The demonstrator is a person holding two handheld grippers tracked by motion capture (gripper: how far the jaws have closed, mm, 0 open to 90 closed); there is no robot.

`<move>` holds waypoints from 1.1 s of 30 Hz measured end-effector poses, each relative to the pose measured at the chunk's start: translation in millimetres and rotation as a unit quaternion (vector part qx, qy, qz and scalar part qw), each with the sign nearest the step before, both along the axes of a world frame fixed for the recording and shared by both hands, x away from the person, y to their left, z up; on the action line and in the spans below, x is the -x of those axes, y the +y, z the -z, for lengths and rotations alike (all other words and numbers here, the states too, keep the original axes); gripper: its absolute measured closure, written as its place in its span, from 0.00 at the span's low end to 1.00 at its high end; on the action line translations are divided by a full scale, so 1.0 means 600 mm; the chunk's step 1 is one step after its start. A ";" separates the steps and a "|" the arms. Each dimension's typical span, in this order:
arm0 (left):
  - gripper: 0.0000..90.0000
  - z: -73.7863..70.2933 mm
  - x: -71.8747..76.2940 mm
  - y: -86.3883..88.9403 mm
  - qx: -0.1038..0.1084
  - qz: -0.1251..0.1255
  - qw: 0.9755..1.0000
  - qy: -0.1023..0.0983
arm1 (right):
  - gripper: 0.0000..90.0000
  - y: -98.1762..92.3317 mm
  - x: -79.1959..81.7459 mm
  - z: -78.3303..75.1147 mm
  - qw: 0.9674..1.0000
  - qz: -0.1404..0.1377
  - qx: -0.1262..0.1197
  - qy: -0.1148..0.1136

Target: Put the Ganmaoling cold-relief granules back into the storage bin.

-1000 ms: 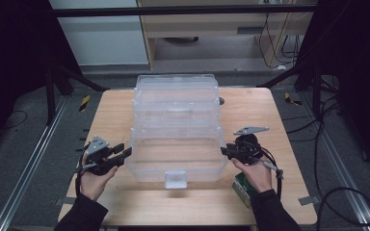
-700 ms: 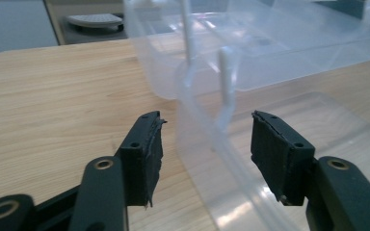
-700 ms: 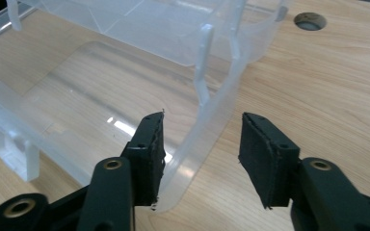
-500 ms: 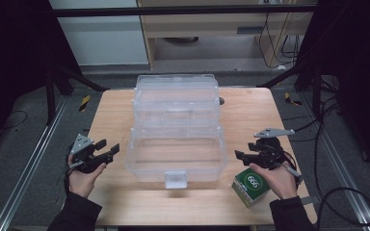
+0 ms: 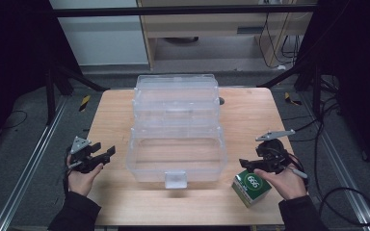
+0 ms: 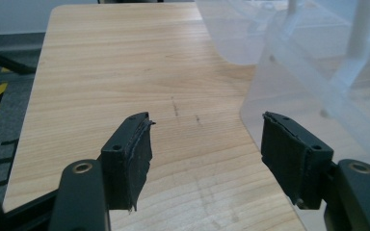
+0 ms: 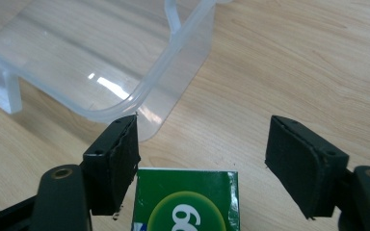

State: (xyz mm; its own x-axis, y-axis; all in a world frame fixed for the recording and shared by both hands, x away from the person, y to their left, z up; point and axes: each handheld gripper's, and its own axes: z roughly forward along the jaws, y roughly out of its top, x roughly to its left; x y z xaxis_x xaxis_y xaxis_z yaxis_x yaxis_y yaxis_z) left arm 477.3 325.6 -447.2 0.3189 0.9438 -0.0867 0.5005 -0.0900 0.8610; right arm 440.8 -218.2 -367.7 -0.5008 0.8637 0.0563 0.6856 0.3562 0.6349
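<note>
A clear plastic tiered box (image 5: 176, 130) stands open in the middle of the wooden table (image 5: 250, 115). My left gripper (image 5: 107, 154) hovers left of its lower tray, a gap away. Its jaws have just been opening and stand wide, with bare wood between them (image 6: 206, 132) and the tray wall (image 6: 318, 82) to the right. My right gripper (image 5: 244, 165) sits right of the tray, just above a green carton (image 5: 251, 187). Its jaws have also just been opening; the carton top (image 7: 188, 202) lies low between them (image 7: 203, 139), untouched. The tray corner (image 7: 101, 57) is just ahead.
A latch tab (image 5: 175, 179) sticks out at the front of the clear box. Black frame posts stand at both back corners of the table, and cables trail on the floor (image 5: 332, 144) to the right. Bare wood lies on either side of the box.
Both hands drew away from the sides of the lower tray, the left one to the left, the right one to the right. Both pairs of jaws spread wider. The green carton came into sight.
</note>
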 end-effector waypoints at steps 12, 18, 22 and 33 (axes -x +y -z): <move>0.38 0.006 -0.002 -0.002 0.000 0.000 1.000 0.007 | 0.25 0.005 0.015 0.006 0.999 -0.007 0.027 0.033; 0.38 0.008 -0.002 -0.002 -0.003 0.001 1.000 0.012 | 0.20 0.006 0.016 0.018 0.997 -0.013 0.046 0.064; 0.38 0.009 -0.003 -0.006 -0.009 0.005 1.000 0.015 | 0.15 0.010 0.015 0.025 0.995 -0.018 0.060 0.080; 0.38 0.012 -0.004 -0.007 -0.011 0.006 1.000 0.019 | 0.11 0.017 0.012 0.048 0.990 -0.020 0.082 0.115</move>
State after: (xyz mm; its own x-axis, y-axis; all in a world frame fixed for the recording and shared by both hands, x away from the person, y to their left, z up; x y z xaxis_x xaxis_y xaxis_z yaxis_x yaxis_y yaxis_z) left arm 479.6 321.7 -454.3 0.3278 0.9415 -0.0784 0.5311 -0.1150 0.8395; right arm 433.9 -207.7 -396.2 -0.5256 0.8500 0.0345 0.7884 0.4715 0.3950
